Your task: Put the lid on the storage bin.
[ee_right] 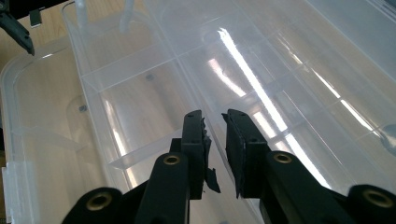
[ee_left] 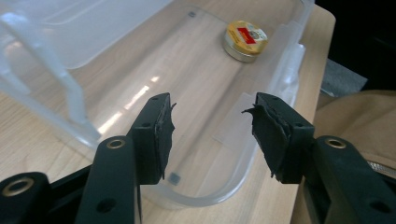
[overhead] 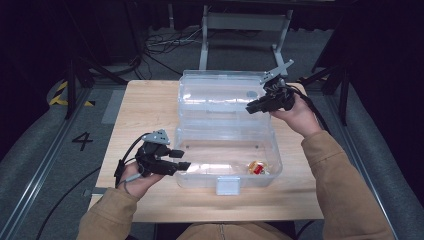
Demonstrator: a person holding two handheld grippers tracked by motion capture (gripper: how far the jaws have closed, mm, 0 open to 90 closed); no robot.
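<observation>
From the high view, a clear plastic box (overhead: 227, 157) sits open mid-counter (overhead: 145, 107), its lid (overhead: 220, 95) folded back toward 12 o'clock. The left hand (overhead: 132, 182) comes in from 7 o'clock, forearm angled up and inward, and carries the left gripper (overhead: 184, 160) level, its tips at the box's 9 o'clock wall. The right hand (overhead: 300, 117) reaches in from 4 o'clock with the wrist bent inward, and the right gripper (overhead: 250, 107) points toward 9 o'clock at the lid's edge. A small round tin (overhead: 257, 168) lies inside the box at about 5 o'clock.

In the left gripper view, the left gripper (ee_left: 212, 133) stands released, jaws wide apart with nothing between them, straddling the curved corner of the box (ee_left: 205, 198). The tin (ee_left: 245, 40) sits on the box floor at 1 o'clock, well apart from the jaws.

In the right gripper view, the right gripper (ee_right: 215, 140) is nearly clenched, a narrow gap left between the pads; whether they pinch the lid's (ee_right: 261, 70) clear edge I cannot tell
</observation>
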